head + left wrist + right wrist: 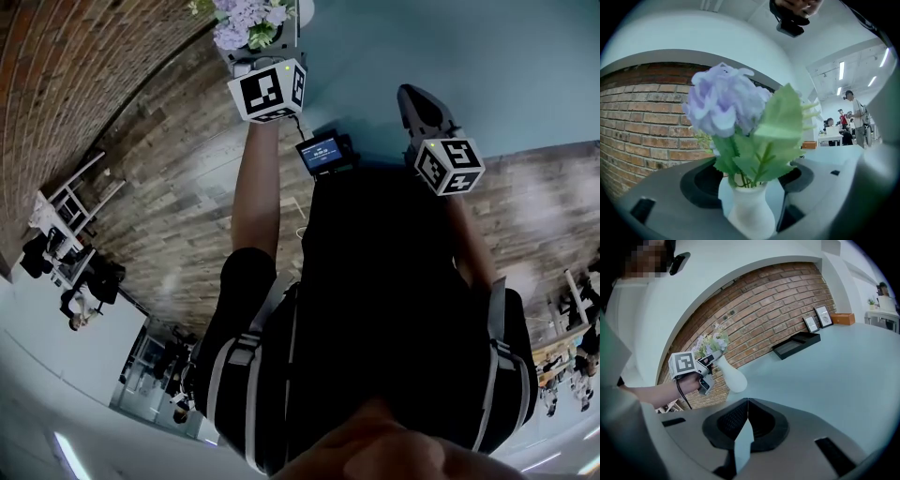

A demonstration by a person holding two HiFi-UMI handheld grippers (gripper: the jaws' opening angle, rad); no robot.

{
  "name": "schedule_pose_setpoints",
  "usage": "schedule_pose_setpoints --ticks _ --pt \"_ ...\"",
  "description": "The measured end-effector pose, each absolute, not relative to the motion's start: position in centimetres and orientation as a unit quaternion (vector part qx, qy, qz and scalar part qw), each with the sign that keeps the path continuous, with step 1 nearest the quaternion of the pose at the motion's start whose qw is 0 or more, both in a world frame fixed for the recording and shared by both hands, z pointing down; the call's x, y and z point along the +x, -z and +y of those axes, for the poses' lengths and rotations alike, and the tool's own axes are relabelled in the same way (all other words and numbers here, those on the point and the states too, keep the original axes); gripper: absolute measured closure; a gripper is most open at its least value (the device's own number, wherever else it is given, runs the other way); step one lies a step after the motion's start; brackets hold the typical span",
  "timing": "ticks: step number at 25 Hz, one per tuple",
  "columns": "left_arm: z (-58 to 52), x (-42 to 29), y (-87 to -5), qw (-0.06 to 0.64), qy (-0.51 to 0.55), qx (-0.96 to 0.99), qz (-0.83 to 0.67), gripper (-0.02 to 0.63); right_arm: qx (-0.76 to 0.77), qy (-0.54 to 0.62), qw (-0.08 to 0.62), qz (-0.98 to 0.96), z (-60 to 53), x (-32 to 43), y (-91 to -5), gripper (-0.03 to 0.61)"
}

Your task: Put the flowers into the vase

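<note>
A white vase (751, 213) stands on the pale table and holds purple flowers (723, 101) with broad green leaves (774, 133). In the left gripper view my left gripper (750, 180) is open, its jaws standing on either side of the vase's neck and the stems, clear of both. From the right gripper view the left gripper (711, 359) reaches level to the top of the vase (732, 377), just under the flowers (710, 343). My right gripper (747, 404) is shut and empty, well back from the vase. The head view shows the left gripper (258, 58) by the flowers (246, 21).
A brick wall (778, 301) curves behind the table. A black tray (797, 344) and two picture frames (818, 318) sit along it to the right of the vase. Desks and people are far off at the right (851, 117).
</note>
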State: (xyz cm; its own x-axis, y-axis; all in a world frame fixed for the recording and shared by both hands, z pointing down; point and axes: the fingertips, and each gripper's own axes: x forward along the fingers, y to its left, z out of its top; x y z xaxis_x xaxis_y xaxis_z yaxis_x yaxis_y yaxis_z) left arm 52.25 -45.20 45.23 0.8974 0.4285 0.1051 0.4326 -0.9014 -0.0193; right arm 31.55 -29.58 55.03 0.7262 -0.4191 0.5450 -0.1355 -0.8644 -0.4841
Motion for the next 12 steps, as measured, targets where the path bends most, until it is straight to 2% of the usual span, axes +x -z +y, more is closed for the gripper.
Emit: schedule_pose_setpoints --ticks 7,12 --pt "-45.4 51.3 -45.8 0.025 0.061 -0.974 -0.216 0.209 -0.907 0.33 0.209 0.156 -29.6 30.9 -54.6 0.56" --pt "-46.0 49.6 -47.8 0.031 0.112 -0.97 -0.213 0.166 -0.908 0.321 0.215 0.162 -29.4 30.5 -53.9 0.56"
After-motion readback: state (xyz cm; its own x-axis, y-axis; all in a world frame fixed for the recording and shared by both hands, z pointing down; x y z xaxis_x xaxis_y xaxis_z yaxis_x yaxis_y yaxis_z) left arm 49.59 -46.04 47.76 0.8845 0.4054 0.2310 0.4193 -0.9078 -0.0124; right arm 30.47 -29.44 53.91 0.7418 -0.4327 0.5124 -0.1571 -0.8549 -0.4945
